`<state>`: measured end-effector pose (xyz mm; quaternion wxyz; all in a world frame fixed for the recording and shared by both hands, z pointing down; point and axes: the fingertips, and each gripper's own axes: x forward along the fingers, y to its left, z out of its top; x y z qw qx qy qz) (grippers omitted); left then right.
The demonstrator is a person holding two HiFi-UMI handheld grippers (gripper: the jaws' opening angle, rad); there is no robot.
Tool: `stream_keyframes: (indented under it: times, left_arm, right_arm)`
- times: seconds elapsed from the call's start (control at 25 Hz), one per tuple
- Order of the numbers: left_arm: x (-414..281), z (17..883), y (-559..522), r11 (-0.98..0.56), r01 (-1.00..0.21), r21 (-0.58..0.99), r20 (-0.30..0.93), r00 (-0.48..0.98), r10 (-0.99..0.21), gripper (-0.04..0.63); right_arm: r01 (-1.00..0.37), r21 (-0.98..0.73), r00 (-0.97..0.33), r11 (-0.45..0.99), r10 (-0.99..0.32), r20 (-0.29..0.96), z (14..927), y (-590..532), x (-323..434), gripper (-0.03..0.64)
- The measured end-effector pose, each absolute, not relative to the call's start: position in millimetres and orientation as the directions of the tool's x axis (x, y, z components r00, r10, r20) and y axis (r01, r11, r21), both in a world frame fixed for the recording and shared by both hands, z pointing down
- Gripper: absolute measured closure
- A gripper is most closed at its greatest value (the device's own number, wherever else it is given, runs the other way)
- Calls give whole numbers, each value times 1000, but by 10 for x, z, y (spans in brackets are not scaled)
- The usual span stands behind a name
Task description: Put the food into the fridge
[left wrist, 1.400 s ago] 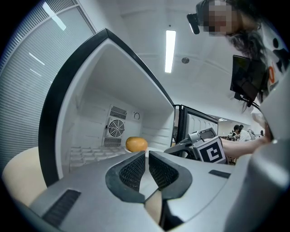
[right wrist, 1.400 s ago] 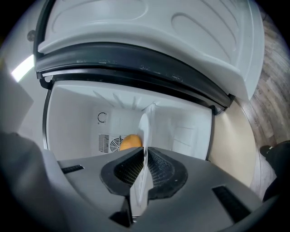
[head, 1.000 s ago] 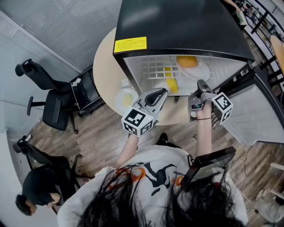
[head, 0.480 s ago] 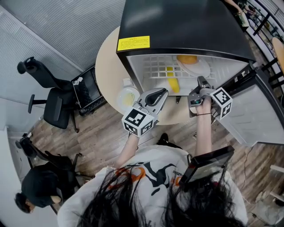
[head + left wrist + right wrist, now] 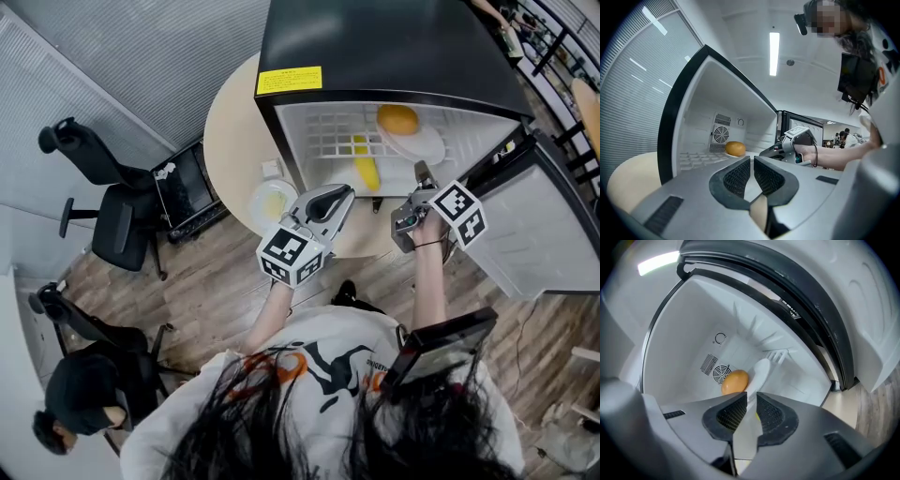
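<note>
The black fridge [image 5: 394,47] stands open on a round table. On its wire shelf a white plate [image 5: 427,150] carries a round orange food [image 5: 397,119], and a long yellow food [image 5: 366,171] lies beside it. My right gripper [image 5: 419,172] is at the plate's near rim. The rim [image 5: 759,373] fills the narrow gap between its pads, whose jaws are opening, with the orange food [image 5: 735,382] just beyond. My left gripper [image 5: 339,194] hovers shut and empty over the table's front. It points at the fridge interior and the orange food [image 5: 735,148].
A second white plate [image 5: 272,200] with pale yellow food sits on the beige table [image 5: 230,131], left of the fridge. The fridge door [image 5: 544,234] hangs open at the right. Office chairs [image 5: 112,225] and another person [image 5: 80,412] are on the wooden floor at the left.
My right gripper has shifted slightly left and toward the shelf, staying at the plate's rim. The left gripper has hardly moved.
</note>
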<state>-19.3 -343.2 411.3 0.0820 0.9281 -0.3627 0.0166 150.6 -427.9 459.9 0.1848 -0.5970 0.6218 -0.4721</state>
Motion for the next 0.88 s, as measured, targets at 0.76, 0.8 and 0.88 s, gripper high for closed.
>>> stream_keyframes:
  times: [0.76, 0.8, 0.88]
  left_arm:
    - [-502, 3941, -2525, -726, -677, 117, 48, 734, -677, 563]
    - [-526, 3946, -2449, -725, -678, 121, 47, 734, -678, 563]
    - [-569, 3973, -2279, -722, -679, 131, 47, 732, -680, 563]
  right_arm:
    - [-773, -634, -276, 14, -907, 317, 4335, -3296, 942, 522]
    - [-780, -625, -279, 19, -905, 321, 4342, -3202, 901, 533]
    - [-788, -615, -287, 25, -899, 330, 4379, -2991, 823, 548]
